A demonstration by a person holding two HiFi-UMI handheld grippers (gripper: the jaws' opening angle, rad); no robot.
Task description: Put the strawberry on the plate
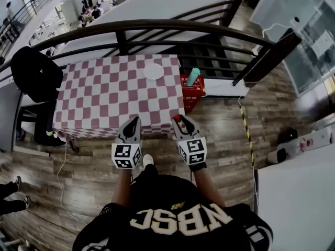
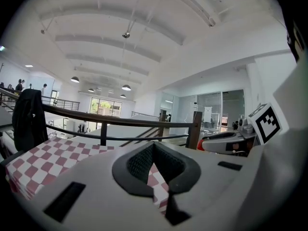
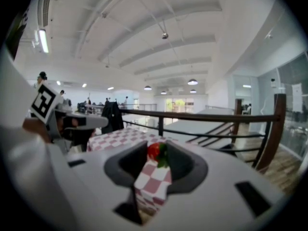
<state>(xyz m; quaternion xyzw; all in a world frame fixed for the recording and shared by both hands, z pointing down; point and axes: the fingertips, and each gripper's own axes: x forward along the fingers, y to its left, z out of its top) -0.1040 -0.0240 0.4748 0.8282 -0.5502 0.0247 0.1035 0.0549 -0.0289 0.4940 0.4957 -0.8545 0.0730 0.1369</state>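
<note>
A red strawberry (image 3: 154, 151) with green leaves sits between the tips of my right gripper (image 3: 159, 153), which is shut on it. In the head view this gripper (image 1: 179, 120) hovers at the near right edge of the checkered table (image 1: 104, 95), the strawberry (image 1: 177, 117) showing red at its tip. A white plate (image 1: 153, 71) lies near the table's far edge, well beyond both grippers. My left gripper (image 1: 134, 121) hangs beside the right one over the near edge. Its jaws meet at the tips (image 2: 153, 146) with nothing between them.
A red crate (image 1: 191, 94) with a teal bottle (image 1: 193, 76) stands on the floor at the table's right. A black jacket (image 1: 32, 73) hangs on a chair at the left. A dark railing (image 1: 157, 26) runs behind the table.
</note>
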